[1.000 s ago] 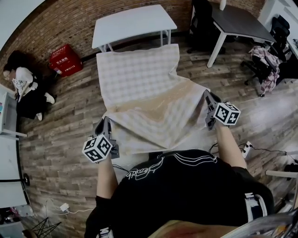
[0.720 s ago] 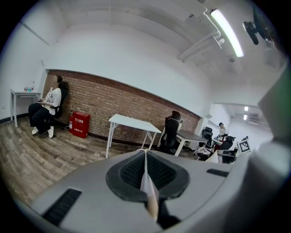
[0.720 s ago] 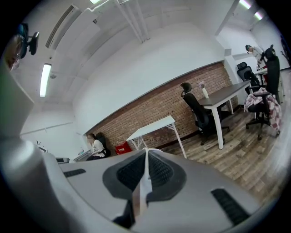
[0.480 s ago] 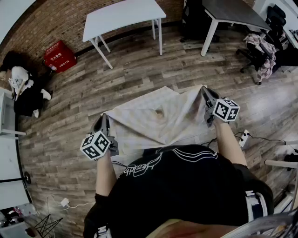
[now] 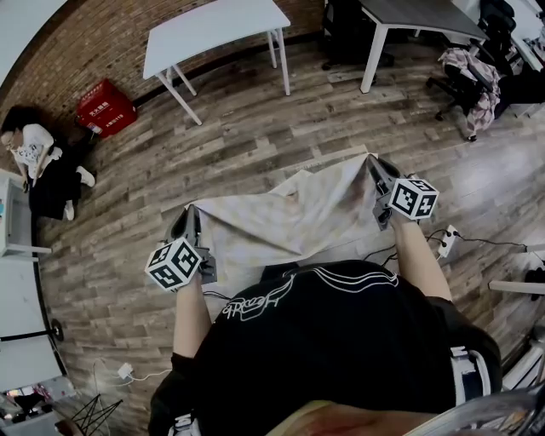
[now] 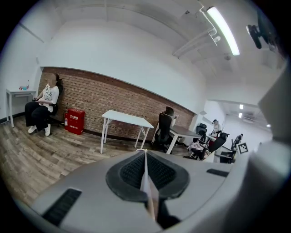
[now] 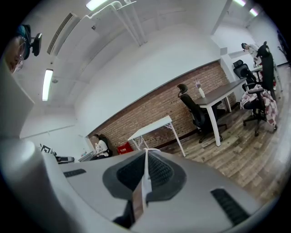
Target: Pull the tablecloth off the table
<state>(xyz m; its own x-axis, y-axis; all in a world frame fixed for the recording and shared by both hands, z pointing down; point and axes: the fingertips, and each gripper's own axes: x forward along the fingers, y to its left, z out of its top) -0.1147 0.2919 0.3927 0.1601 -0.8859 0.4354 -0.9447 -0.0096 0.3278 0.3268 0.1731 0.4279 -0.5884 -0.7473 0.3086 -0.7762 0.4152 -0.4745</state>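
The pale checked tablecloth (image 5: 285, 220) hangs slack between my two grippers, off the white table (image 5: 213, 30), which stands bare at the far side of the head view. My left gripper (image 5: 189, 215) is shut on the cloth's left corner; a thin edge of cloth (image 6: 146, 182) shows pinched between its jaws. My right gripper (image 5: 371, 163) is shut on the right corner, and a cloth edge (image 7: 143, 182) is clamped there too. The white table also appears in the left gripper view (image 6: 126, 119) and the right gripper view (image 7: 152, 127).
A wooden floor (image 5: 238, 136) lies under the cloth. A red box (image 5: 106, 108) stands by the brick wall, with a seated person (image 5: 38, 166) at the left. A dark desk (image 5: 417, 17) and office chairs (image 5: 464, 72) are at the back right. Cables (image 5: 451, 243) lie near my right arm.
The cloth lay over the table a second ago; now it is fully off and bunched between the grippers. Both grippers have drawn back from the table, which looks further away.
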